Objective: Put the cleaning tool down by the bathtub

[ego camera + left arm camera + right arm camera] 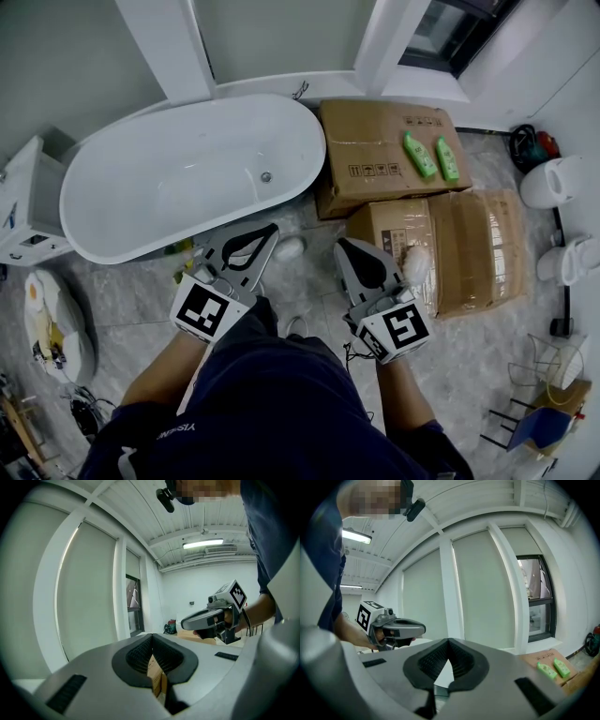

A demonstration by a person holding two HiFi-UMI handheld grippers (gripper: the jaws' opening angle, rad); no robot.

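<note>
The bathtub (169, 178) lies at the left. Just beside its right end stands a cardboard box (370, 159) with two bottles (419, 155) on top; a second box (469, 248) lies in front of it.

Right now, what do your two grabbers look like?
The left gripper and right gripper are grey, with black ribbed pads around a teardrop hole. Each carries a white cube with black square markers. The person wears a dark blue top.

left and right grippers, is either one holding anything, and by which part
Nothing is held. The left gripper and the right gripper each have their jaws shut together, with nothing between them.
</note>
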